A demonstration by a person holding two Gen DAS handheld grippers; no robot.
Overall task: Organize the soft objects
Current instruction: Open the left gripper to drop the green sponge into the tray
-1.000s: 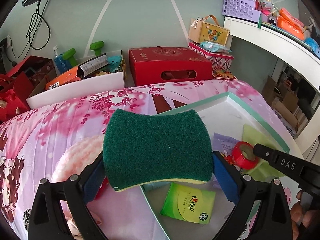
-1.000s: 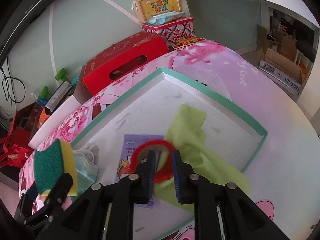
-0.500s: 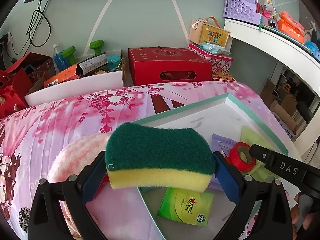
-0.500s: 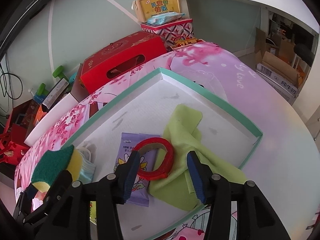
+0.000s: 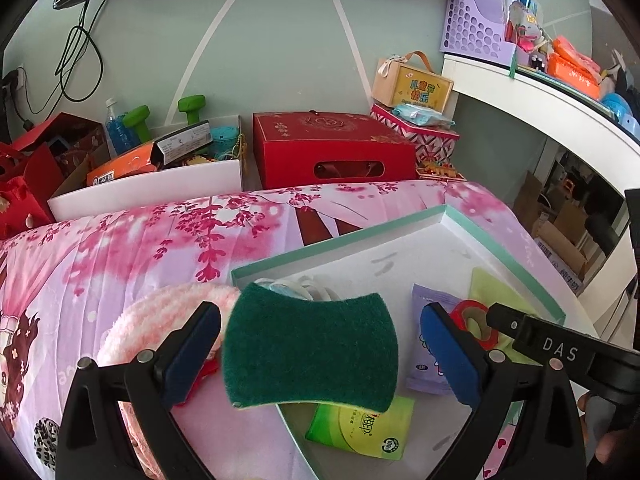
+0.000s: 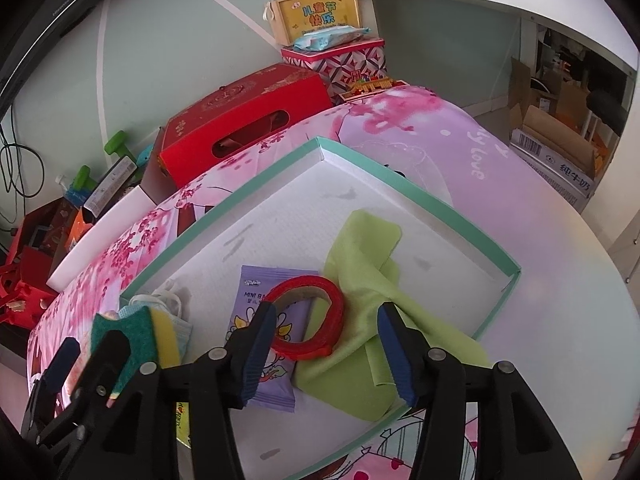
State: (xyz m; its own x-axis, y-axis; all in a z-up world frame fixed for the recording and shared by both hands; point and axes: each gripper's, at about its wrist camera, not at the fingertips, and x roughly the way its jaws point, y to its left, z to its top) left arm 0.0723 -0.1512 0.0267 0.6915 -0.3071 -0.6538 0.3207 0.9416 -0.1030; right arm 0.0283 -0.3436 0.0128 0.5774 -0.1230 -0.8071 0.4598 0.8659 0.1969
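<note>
Released sponge (image 5: 311,350) between left tongs (image 5: 320,354)

Your green-and-yellow sponge (image 5: 310,354) sits scouring side up at the near left corner of the shallow green-rimmed tray (image 6: 420,194), partly over a crumpled face mask (image 6: 168,300). Inside the tray, a lime cloth (image 6: 360,264) lies rumpled, draping over the near rim. A red tape roll (image 6: 308,320) rests tilted across the cloth and a purple packet (image 6: 264,344). A green tissue pack (image 5: 362,426) lies flat nearby.
</note>
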